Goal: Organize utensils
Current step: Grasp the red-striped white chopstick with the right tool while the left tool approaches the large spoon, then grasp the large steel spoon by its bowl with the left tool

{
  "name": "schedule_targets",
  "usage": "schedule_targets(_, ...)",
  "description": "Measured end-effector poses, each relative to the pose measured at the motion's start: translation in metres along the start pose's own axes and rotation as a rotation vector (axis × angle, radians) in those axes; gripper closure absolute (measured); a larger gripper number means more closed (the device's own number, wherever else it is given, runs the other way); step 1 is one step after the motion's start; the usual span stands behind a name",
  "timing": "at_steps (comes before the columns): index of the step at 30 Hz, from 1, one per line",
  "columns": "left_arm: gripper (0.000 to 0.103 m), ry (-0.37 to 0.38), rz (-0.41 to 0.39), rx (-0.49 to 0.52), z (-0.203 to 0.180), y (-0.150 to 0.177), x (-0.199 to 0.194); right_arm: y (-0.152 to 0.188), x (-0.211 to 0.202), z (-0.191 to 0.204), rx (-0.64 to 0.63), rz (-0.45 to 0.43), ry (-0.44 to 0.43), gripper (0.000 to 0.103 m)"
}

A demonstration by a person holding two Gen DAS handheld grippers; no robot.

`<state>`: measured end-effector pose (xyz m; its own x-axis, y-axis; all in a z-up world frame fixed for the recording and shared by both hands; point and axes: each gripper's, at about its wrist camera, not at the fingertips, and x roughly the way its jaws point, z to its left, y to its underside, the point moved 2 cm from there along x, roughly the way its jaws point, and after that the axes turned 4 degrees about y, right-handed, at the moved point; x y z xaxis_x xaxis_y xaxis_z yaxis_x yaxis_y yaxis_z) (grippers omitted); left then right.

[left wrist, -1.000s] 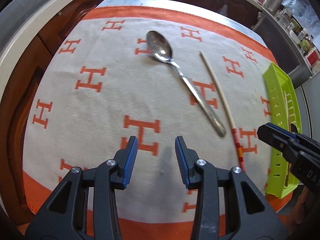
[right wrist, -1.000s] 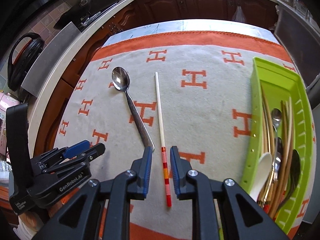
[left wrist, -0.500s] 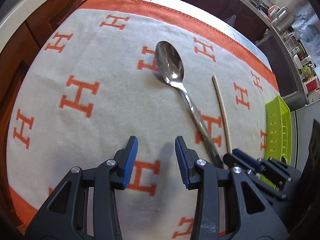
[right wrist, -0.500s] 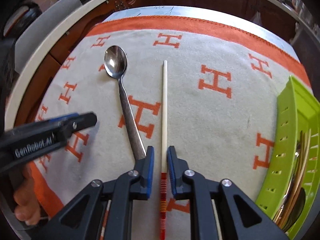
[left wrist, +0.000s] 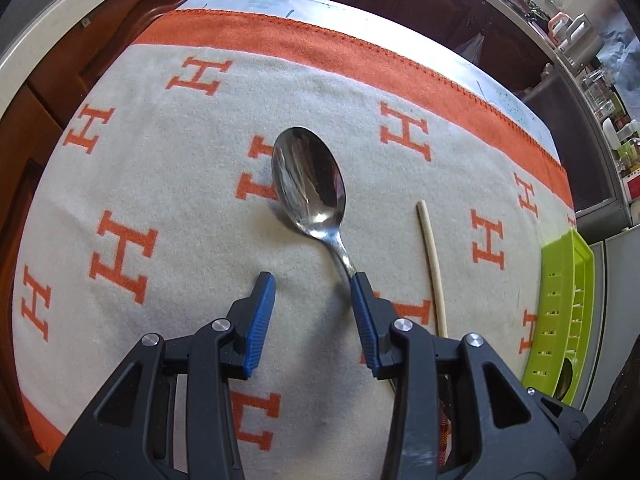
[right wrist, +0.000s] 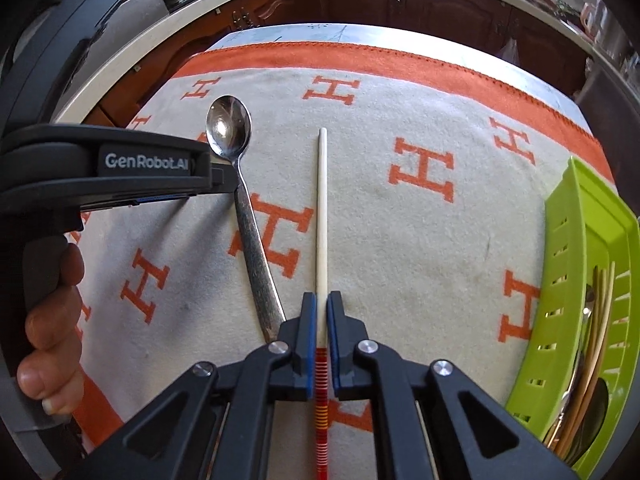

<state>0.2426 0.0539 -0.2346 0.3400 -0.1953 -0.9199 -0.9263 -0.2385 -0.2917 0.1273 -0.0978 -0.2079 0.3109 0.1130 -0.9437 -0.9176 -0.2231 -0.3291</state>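
Two utensils remain on the cloth [left wrist: 200,208]: a spoon [left wrist: 310,184] and a chopstick [left wrist: 432,268], lying side by side, near but apart.

Left wrist view: your left gripper [left wrist: 312,300] has advanced over the last second from bare cloth to the neck of the spoon. Its jaws are spread wide and hold nothing. The right-hand pad [left wrist: 364,316] now overlaps the spoon handle just below the bowl; contact cannot be confirmed. The handle is not centred in the gap, so shift slightly right before you close, or the pad may push the spoon aside. The green tray [left wrist: 560,320] sits at the right edge of the cloth, well apart from the spoon.

Right wrist view: your right gripper [right wrist: 322,316] has closed in on the chopstick [right wrist: 322,216] since half a second ago. The jaws are narrowed to the shaft, one pad on each side, just above the red-banded end. The chopstick lies flat on the cloth, not yet lifted. Judge the grasp as made or nearly made; the next step is to lift and carry it to the tray [right wrist: 568,264], which already holds several utensils. A grip this close to one end may let the long shaft droop.
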Motion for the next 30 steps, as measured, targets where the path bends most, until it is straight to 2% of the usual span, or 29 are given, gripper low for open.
schedule_targets(8, 0.067, 0.099, -0.03, -0.065, 0.04, -0.009, -0.008, 0.005, -0.003, -0.003, 0.014, 0.001, -0.019, 0.098)
schedule_targets(13, 0.067, 0.107, -0.082, -0.051, 0.048, -0.018, -0.006, 0.004, -0.003, -0.007, 0.044, -0.009, -0.048, 0.098)
schedule_targets(22, 0.065, 0.058, -0.233, 0.064, 0.024, -0.028, 0.01, 0.006, -0.003, -0.015, 0.093, -0.011, -0.093, 0.098)
schedule_targets(23, 0.071, 0.063, -0.246, 0.073, 0.021, -0.028, 0.011, 0.006, -0.003, -0.016, 0.102, -0.013, -0.099, 0.098)
schedule_targets(24, 0.086, 0.076, -0.259, 0.077, 0.019, -0.026, 0.012, 0.006, -0.003, -0.017, 0.11, -0.014, -0.103, 0.098)
schedule_targets(25, 0.093, 0.086, -0.265, 0.073, 0.018, -0.025, 0.014, 0.006, -0.003, -0.018, 0.118, -0.015, -0.105, 0.098)
schedule_targets(27, 0.1, 0.158, -0.281, 0.047, 0.02, -0.024, 0.016, 0.007, -0.004, -0.022, 0.138, -0.016, -0.108, 0.098)
schedule_targets(30, 0.101, 0.198, -0.277, 0.028, 0.019, -0.023, 0.016, 0.009, -0.006, -0.029, 0.169, -0.014, -0.113, 0.098)
